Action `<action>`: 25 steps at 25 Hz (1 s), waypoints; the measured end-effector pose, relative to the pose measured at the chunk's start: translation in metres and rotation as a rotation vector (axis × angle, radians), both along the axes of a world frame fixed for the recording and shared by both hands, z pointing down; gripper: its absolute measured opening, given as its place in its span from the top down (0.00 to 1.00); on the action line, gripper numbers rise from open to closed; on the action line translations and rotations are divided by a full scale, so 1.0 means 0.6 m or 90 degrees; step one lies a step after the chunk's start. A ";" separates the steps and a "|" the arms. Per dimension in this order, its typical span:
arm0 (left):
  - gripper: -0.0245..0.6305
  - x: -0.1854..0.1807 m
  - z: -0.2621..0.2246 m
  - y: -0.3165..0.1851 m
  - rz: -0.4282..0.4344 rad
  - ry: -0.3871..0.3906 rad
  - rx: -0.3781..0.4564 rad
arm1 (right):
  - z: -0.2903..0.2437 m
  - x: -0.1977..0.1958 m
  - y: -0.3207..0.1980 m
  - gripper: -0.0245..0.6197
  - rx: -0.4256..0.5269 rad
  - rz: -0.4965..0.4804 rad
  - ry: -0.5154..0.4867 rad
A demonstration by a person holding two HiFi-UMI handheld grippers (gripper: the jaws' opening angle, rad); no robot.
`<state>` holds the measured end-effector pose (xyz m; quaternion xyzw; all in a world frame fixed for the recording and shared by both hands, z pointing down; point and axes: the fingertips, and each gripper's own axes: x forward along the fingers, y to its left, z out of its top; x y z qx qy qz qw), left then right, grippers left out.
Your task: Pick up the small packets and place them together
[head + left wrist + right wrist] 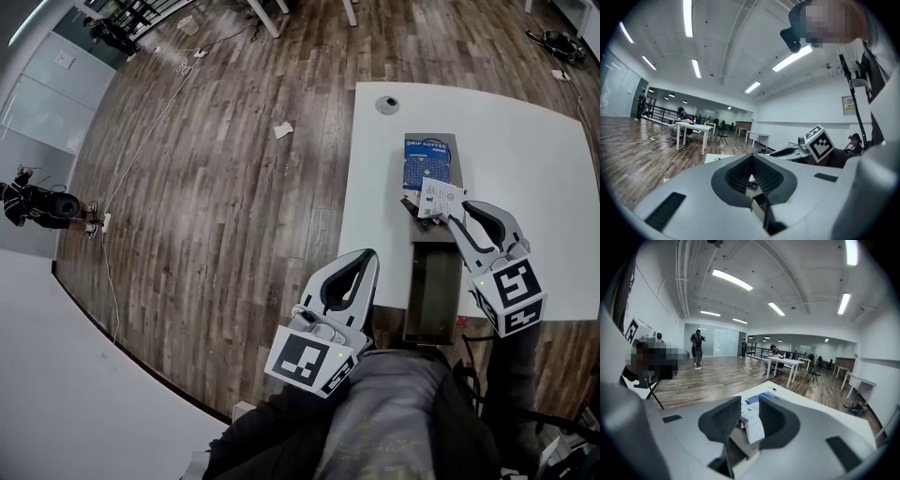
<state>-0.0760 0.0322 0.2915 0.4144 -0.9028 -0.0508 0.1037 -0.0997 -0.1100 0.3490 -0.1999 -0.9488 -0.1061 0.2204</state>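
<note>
My right gripper (452,213) hangs over the white table (534,150), shut on white small packets (439,198). In the right gripper view the packets (753,425) stick out between its pads (724,418). Just beyond them a blue drip-coffee box (427,161) lies in the far end of a long dark tray (433,281); that box (757,398) also shows past the jaws. My left gripper (367,255) is off the table's left edge, above the wooden floor. Its jaws meet with nothing between them (751,159).
A round cable hole (387,104) sits near the table's far left corner. A paper scrap (283,130) and cables (112,281) lie on the floor. A person (37,202) stands far left. More tables and seated people (684,126) fill the room.
</note>
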 end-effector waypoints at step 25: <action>0.96 0.031 -0.105 -0.090 0.142 -0.084 0.027 | -0.203 0.122 0.074 0.95 -0.140 0.134 -0.210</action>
